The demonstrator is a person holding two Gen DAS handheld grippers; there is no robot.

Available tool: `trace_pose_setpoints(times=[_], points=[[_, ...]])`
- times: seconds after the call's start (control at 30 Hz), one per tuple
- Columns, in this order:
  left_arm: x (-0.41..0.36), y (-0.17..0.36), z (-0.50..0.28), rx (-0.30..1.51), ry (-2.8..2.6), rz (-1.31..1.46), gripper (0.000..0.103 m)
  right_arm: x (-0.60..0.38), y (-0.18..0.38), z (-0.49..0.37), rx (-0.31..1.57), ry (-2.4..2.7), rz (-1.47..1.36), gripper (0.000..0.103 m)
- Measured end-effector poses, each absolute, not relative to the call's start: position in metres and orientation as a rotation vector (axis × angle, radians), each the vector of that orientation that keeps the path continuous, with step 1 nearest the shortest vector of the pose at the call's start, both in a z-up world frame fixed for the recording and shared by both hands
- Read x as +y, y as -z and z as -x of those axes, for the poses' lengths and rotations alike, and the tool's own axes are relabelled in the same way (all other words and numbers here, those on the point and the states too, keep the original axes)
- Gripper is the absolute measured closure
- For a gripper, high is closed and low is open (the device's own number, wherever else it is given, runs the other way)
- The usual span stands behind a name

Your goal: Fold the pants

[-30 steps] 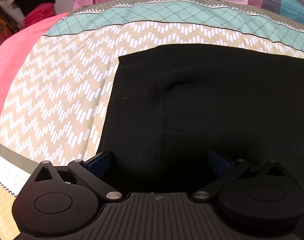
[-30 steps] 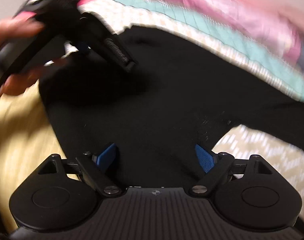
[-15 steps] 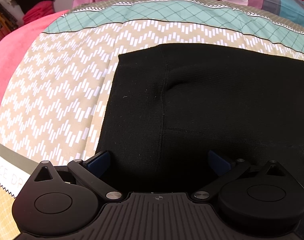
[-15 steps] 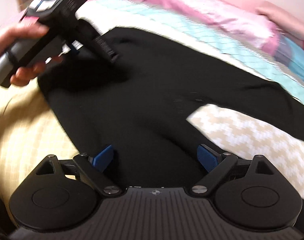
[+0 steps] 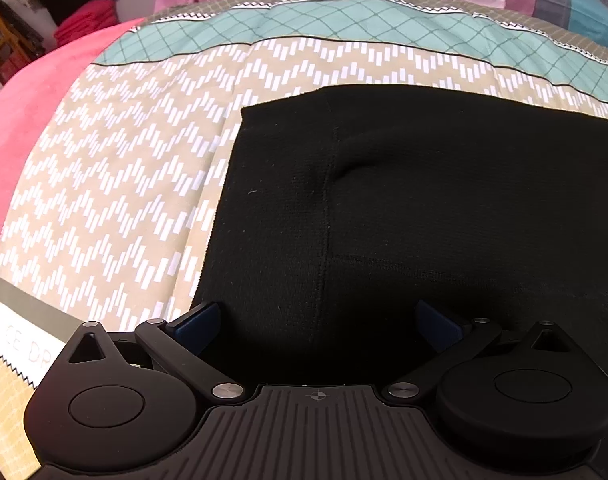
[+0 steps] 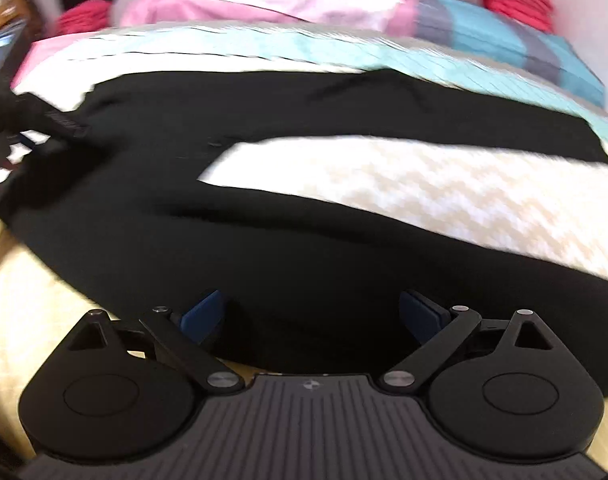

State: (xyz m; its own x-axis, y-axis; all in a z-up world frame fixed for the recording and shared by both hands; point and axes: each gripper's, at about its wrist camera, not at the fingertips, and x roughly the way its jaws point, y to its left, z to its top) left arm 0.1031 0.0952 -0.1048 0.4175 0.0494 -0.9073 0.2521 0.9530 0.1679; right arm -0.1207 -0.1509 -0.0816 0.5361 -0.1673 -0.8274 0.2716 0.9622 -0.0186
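The black pants (image 6: 304, 240) lie flat on the bed (image 5: 115, 208) with legs spread, so both the left claw (image 5: 320, 318) and right claw (image 6: 310, 312) hover wide above them, ready to grip.

black pants (image 5: 444, 208) lie on a bedspread (image 5: 115, 200) of beige with white zigzag dashes, then a teal diamond-grid band (image 5: 344, 28). a pink blanket (image 5: 19, 132) shows at its left edge; blue-padded black grippers.

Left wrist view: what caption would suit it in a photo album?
Open left gripper poised over the waistband end of black pants spread flat on a patterned bedspread.
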Motion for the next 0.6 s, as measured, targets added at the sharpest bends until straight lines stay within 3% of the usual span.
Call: trace_pose_setpoints(times=[0.2,0.33,0.43,0.6], points=[[0.094,0.106,-0.105,1.145,0.12,-0.307,0.0,-0.163,0.085,0.143,1.047,0.193,-0.079,0.007],[0.096,0.106,-0.107,1.158,0.11,-0.289,0.0,-0.177,0.063,0.165,0.948,0.27,-0.046,0.007],[0.095,0.106,-0.106,1.159,0.097,-0.29,0.0,-0.207,0.058,0.172,0.898,0.394,-0.114,0.006],[0.091,0.107,-0.108,1.172,0.075,-0.303,0.0,-0.258,0.085,0.191,1.0,0.423,-0.283,0.003]])
